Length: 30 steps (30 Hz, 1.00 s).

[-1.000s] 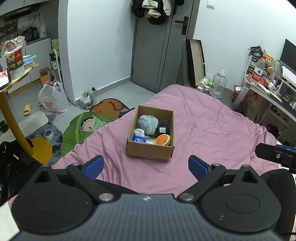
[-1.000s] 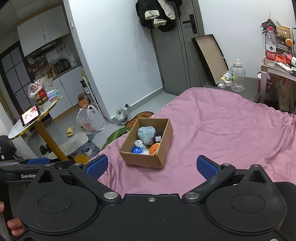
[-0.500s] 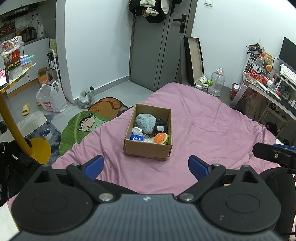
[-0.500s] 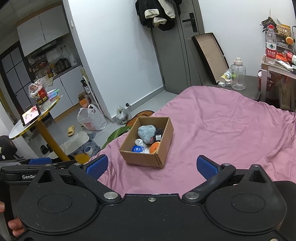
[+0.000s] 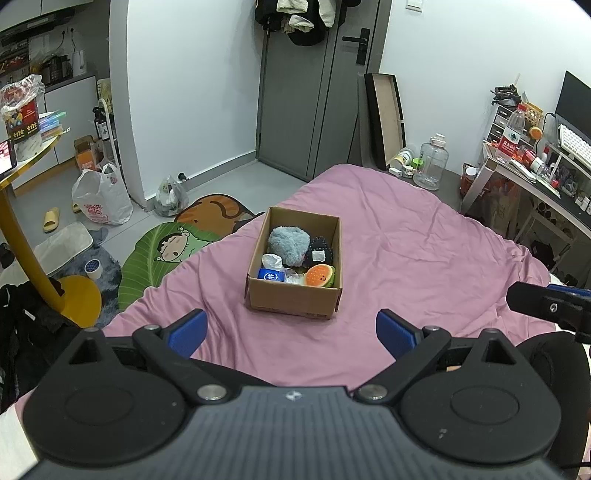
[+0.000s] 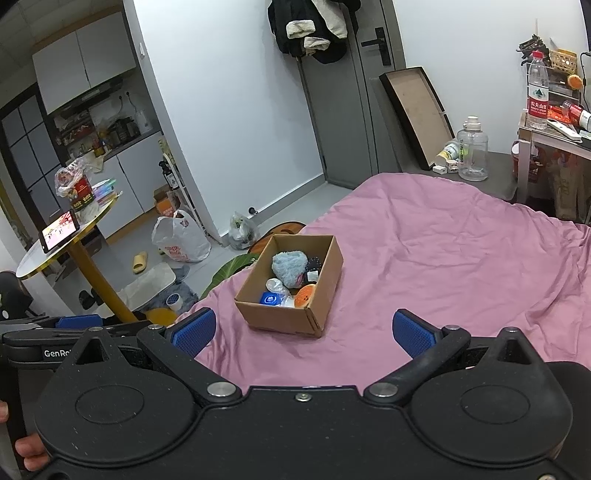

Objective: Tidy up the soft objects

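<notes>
Here, one cardboard box [image 5: 293, 299], two wide-spread empty claws, left claw [image 5: 291, 332], right claw [image 6: 304, 332]

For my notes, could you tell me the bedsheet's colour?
Pink bedsheet, clearest in the left wrist view.

even indoor light, sharp, fisheye-bent edges.

Beyond the tongs spreads a bed [image 5: 424, 236] under a wrinkled pink sheet. Past its far edge stands a grey door [image 5: 314, 92] with dark clothes [image 5: 299, 18] hung at its top, set between white walls [image 5: 192, 85]. A flat empty box lid [image 5: 384, 118] leans beside the door. To the left, the grey floor [image 5: 236, 173] carries a leaf-shaped cartoon rug [image 5: 162, 254], a white plastic bag [image 5: 99, 201] and a round table on a yellow leg [image 6: 70, 240]. To the right sits a cluttered desk [image 5: 532, 177].
</notes>
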{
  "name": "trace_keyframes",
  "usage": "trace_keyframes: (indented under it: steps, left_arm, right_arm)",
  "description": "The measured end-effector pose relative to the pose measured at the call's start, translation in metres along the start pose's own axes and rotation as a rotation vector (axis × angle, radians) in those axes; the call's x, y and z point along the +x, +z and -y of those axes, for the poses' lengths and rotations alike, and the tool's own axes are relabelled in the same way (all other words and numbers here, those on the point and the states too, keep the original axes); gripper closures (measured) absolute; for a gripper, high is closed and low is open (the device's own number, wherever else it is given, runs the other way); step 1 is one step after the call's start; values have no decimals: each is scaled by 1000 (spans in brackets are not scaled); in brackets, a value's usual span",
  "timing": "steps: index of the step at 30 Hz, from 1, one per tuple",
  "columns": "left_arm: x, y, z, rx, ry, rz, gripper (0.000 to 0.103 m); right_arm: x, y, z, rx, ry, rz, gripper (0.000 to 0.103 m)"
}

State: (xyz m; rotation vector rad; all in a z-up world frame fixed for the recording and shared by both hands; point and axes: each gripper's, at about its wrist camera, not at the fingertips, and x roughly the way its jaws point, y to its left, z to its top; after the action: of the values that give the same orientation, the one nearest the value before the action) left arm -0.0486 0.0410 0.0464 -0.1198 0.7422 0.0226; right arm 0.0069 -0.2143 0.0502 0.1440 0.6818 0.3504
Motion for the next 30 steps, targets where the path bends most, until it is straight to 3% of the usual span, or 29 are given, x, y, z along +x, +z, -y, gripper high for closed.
trace_keyframes:
  steps: [30]
  left_arm:
    - [0,-4,-2,0,-5,-10,6]
  right_arm:
    - [1,-1,2,5,-12,-8,0]
